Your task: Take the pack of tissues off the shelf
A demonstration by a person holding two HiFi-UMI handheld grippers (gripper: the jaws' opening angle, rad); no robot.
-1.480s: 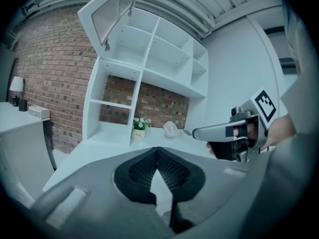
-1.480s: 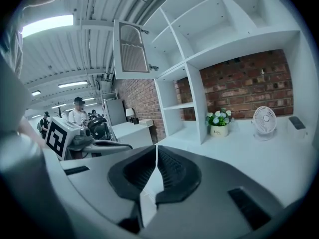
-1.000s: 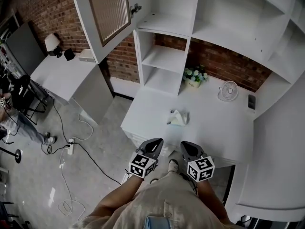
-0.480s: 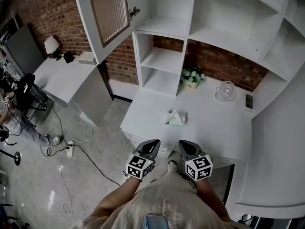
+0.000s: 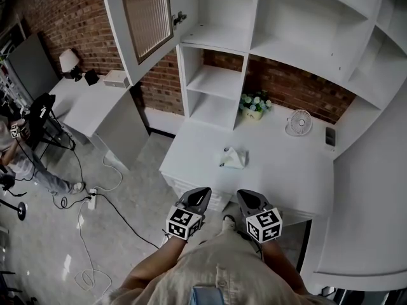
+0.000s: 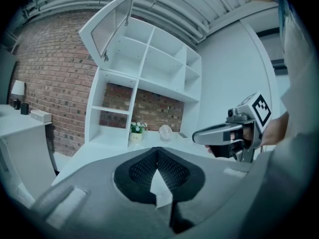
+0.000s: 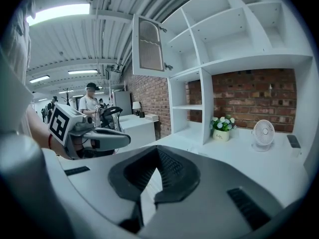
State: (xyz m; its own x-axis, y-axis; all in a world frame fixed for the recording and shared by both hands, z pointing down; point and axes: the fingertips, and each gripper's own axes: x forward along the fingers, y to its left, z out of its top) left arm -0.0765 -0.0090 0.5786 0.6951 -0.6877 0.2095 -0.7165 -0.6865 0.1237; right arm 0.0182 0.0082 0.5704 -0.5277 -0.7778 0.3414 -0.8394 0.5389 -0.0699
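The pack of tissues, pale with a tissue sticking up, lies on the white desk, in front of the shelf unit. In the head view the shelf compartments that show are bare. My left gripper and right gripper hang side by side at the desk's near edge, well short of the pack. Both are shut with nothing between the pads. In the left gripper view my left gripper points at the shelves, and the right gripper shows beside it. The right gripper view shows my right gripper with the left gripper at its side.
A small pot of flowers, a little fan and a dark flat device stand at the back of the desk. A cabinet door hangs open at the upper left. Cables lie on the floor; a person stands far left.
Both grippers keep their places side by side at the desk's edge. Only the head view has drifted a little, and the person at far left has shifted.
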